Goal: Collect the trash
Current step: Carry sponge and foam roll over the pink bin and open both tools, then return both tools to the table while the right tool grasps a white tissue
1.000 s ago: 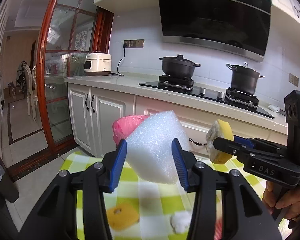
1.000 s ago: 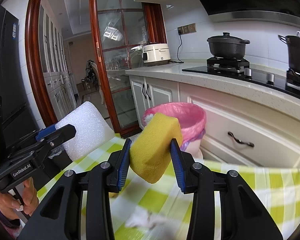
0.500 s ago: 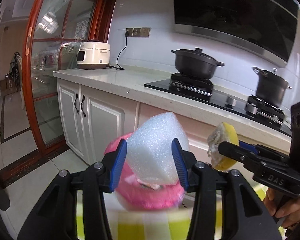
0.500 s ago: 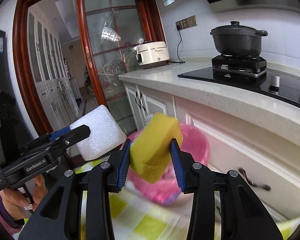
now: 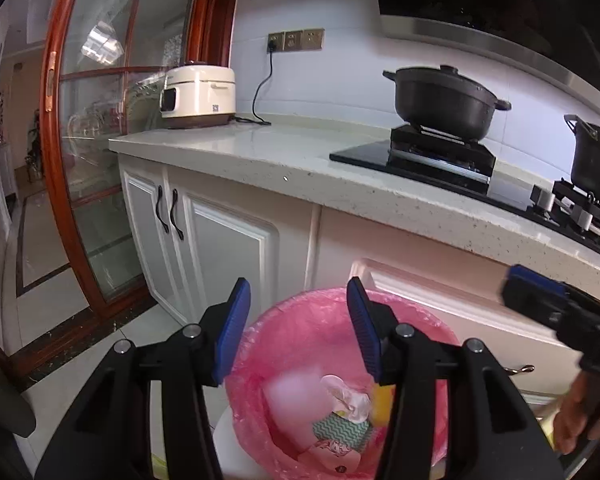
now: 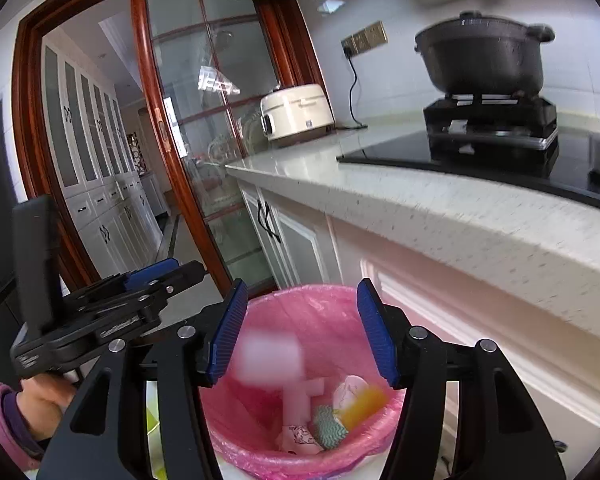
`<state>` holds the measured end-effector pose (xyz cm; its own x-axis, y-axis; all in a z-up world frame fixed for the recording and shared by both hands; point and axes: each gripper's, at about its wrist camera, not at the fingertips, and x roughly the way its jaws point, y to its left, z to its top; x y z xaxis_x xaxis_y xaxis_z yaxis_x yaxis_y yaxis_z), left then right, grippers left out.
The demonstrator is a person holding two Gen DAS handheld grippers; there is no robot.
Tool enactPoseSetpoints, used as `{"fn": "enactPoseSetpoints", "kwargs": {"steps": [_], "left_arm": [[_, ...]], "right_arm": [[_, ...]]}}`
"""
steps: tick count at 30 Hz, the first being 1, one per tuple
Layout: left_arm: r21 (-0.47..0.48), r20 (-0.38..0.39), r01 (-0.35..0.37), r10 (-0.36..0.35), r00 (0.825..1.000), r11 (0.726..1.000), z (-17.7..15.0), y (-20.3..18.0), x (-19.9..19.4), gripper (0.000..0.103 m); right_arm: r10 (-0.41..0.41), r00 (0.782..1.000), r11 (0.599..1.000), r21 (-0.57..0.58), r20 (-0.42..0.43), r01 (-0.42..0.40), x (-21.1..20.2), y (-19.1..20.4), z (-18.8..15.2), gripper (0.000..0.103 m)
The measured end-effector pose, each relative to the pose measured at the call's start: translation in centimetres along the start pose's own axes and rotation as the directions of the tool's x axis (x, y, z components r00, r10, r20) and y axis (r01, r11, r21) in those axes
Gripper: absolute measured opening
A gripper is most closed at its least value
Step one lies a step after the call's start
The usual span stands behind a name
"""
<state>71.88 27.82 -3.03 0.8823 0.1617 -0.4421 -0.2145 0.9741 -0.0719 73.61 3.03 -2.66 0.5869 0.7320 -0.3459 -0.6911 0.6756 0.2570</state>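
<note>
The left gripper (image 5: 298, 328) and the right gripper (image 6: 300, 332) both hang over the round bin lined with a pink plastic bag (image 6: 332, 304), near the white kitchen cabinets (image 5: 228, 240). The jaws of both are spread wide and hold nothing. A blurred white foam block (image 6: 270, 354) and a blurred yellow sponge (image 6: 364, 400) are inside the bin, above crumpled paper scraps (image 6: 328, 420) at the bottom. A black pot (image 5: 444, 100) stands far on the stove.
</note>
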Motion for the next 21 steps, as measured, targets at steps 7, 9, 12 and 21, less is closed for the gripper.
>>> {"fn": "enactPoseSetpoints", "kwargs": {"steps": [7, 9, 12, 21], "left_arm": [[-0.064, 0.052, 0.009, -0.006, 0.999, 0.998, -1.2, 0.8, -7.9, 0.064], [-0.065, 0.071, 0.007, -0.002, 0.997, 0.998, -1.9, 0.8, -11.4, 0.073], [-0.062, 0.093, 0.011, -0.005, 0.996, 0.998, -3.4, 0.6, -17.0, 0.083], [-0.032, 0.125, -0.019, 0.023, 0.992, 0.999, -10.2, -1.3, -31.9, 0.098]], "right_arm": [[-0.002, 1.0, 0.999, -0.048, 0.014, 0.003, -9.1, 2.6, -1.3, 0.055], [-0.009, 1.0, 0.998, -0.054, 0.028, 0.011, -12.6, 3.5, -2.0, 0.056], [-0.02, 0.999, 0.998, -0.056, 0.041, 0.023, -18.0, 5.3, -3.5, 0.058], [-0.08, 0.996, 0.997, -0.021, 0.03, 0.081, -29.3, 10.1, -10.4, 0.064]]}}
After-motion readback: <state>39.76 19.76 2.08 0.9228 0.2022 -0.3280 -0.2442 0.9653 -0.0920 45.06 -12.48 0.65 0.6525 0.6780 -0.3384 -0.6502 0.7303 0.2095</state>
